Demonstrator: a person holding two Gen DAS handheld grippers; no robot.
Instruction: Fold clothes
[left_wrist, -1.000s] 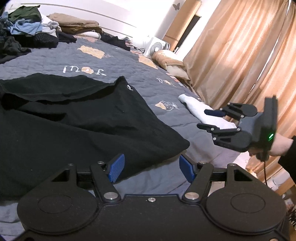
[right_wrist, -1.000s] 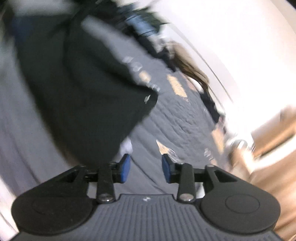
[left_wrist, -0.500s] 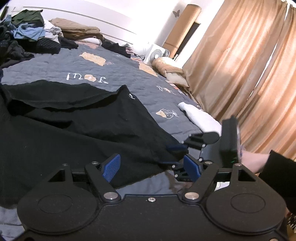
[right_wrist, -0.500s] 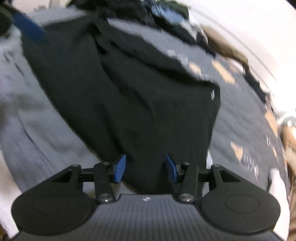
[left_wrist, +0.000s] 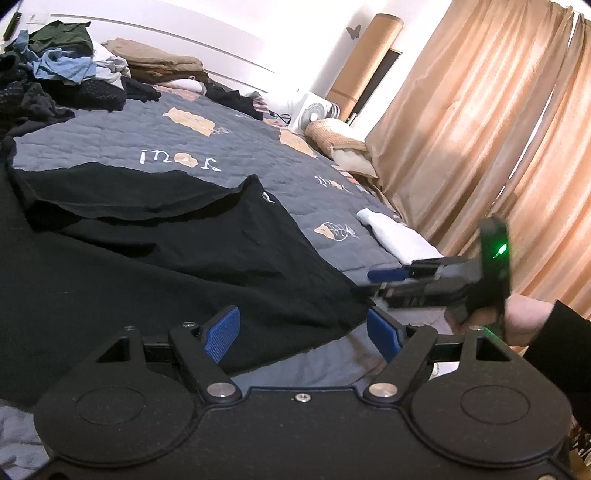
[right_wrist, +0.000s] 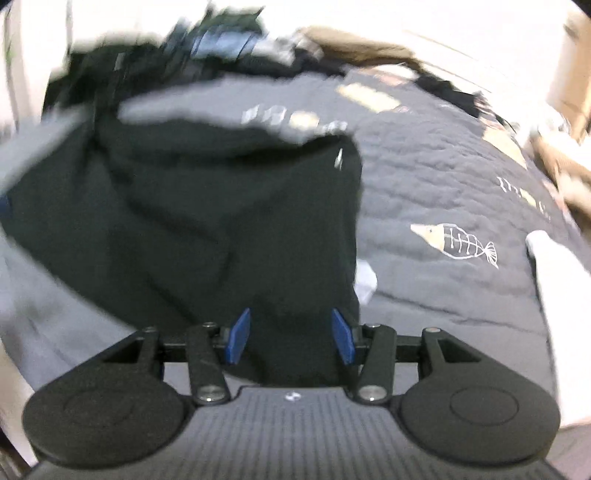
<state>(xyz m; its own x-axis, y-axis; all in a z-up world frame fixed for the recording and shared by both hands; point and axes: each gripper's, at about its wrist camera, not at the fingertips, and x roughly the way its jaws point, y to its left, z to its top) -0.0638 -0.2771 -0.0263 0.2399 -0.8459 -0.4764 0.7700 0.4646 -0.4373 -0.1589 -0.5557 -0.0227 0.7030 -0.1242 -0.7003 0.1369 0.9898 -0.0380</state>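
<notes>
Black garment (left_wrist: 155, 266) on a grey quilt (left_wrist: 236, 147) patterned with tan patches, white lettering and a white-outlined fish (right_wrist: 456, 240). Curtains (left_wrist: 480, 129) peach-tan; small folded cloth (left_wrist: 400, 236) white; far clothes pile (left_wrist: 62, 70) mixes dark green, light blue, black, tan. Both grippers black with blue pads (left_wrist: 221, 334), green light on the right gripper (left_wrist: 373, 284).

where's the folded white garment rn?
The folded white garment lies on the grey quilt near its curtain-side edge, just past the fish print. In the right wrist view it sits at the right edge, beyond the black shirt.
</notes>
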